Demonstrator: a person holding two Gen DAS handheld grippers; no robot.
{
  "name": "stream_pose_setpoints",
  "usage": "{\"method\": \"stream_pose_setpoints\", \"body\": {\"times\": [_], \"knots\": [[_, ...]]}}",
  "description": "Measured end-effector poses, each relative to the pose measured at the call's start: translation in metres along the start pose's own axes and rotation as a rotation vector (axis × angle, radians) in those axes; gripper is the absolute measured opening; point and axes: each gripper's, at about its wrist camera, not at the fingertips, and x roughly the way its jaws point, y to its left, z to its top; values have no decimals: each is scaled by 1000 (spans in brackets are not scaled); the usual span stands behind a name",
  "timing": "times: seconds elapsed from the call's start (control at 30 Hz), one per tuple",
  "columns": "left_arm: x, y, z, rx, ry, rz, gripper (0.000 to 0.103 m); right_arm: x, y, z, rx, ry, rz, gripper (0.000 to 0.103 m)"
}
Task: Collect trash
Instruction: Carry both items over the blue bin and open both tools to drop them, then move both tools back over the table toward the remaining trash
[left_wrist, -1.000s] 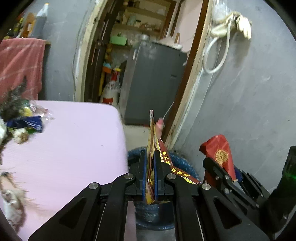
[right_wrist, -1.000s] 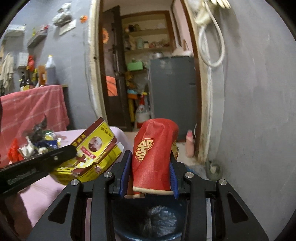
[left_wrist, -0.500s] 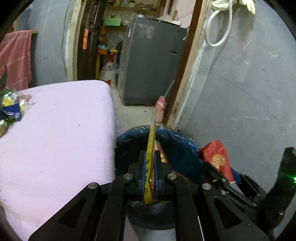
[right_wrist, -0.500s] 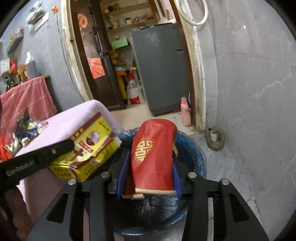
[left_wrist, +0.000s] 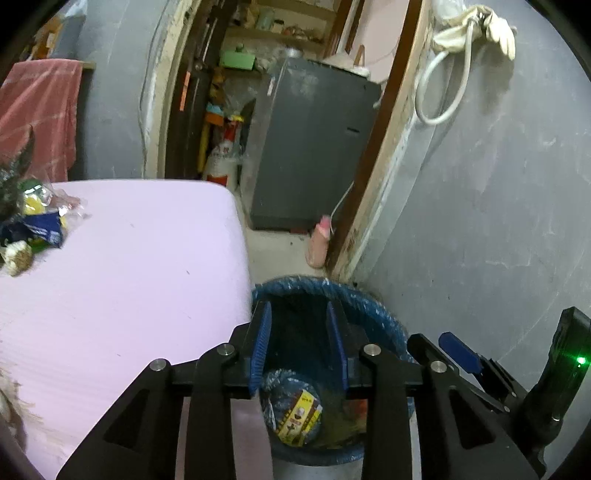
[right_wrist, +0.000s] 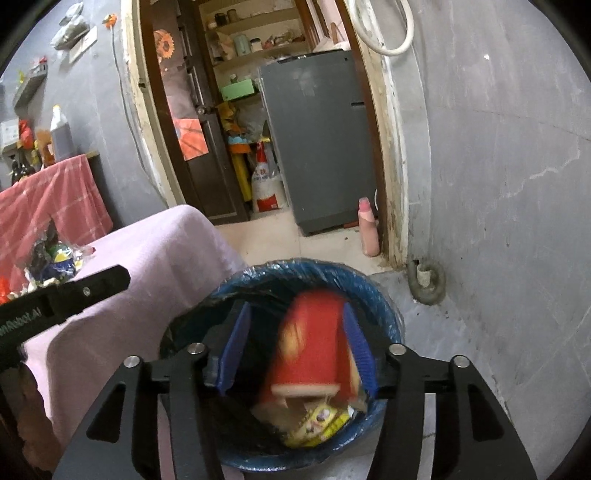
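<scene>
A blue-lined trash bin (left_wrist: 369, 306) stands on the floor by the table corner; it also shows in the right wrist view (right_wrist: 280, 273). My left gripper (left_wrist: 299, 345) is open and empty above the bin. The yellow box (left_wrist: 299, 417) lies inside the bin, also seen in the right wrist view (right_wrist: 321, 421). My right gripper (right_wrist: 295, 350) is open over the bin. The red packet (right_wrist: 310, 347) is blurred between its jaws, falling into the bin. More trash (left_wrist: 29, 225) lies in a pile at the table's far left; the right wrist view (right_wrist: 55, 258) shows it too.
A table with a pink cloth (left_wrist: 129, 266) is left of the bin. A grey wall (left_wrist: 480, 221) is to the right. A pink bottle (left_wrist: 319, 243) stands on the floor by the door frame, next to a grey cabinet (left_wrist: 310, 147). A drain pipe (right_wrist: 424, 280) sits at the wall's foot.
My left gripper opened and the yellow box dropped into the bin. My right gripper opened and the red packet is falling from it. Both grippers moved over the bin.
</scene>
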Motion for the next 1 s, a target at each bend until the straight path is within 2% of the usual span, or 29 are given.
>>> {"method": "stream_pose_setpoints", "body": {"times": [0.13,0.23,0.27,0.43,0.5,0.57,0.63,0.9,1.0], "knots": [[-14,5,7,3,-26,17,31,-10,6,9,1,-38,3,57],[-29,10,10,2,-63,34,41,-24,15,19,-1,-88,2,65],[-35,13,12,1,-78,40,46,-27,17,21,-1,-103,3,70],[-67,30,19,-11,-151,76,67,-49,40,36,-17,-183,12,84],[-82,39,21,-15,-183,100,84,-58,52,39,-27,-219,27,91],[-96,46,22,-19,-214,118,89,-64,62,42,-34,-241,40,98],[-109,55,19,-27,-235,134,92,-72,75,43,-42,-272,57,103],[-163,96,11,-39,-289,209,96,-96,122,43,-71,-331,129,103],[-182,113,7,-42,-300,240,96,-103,141,42,-91,-326,155,103]]}}
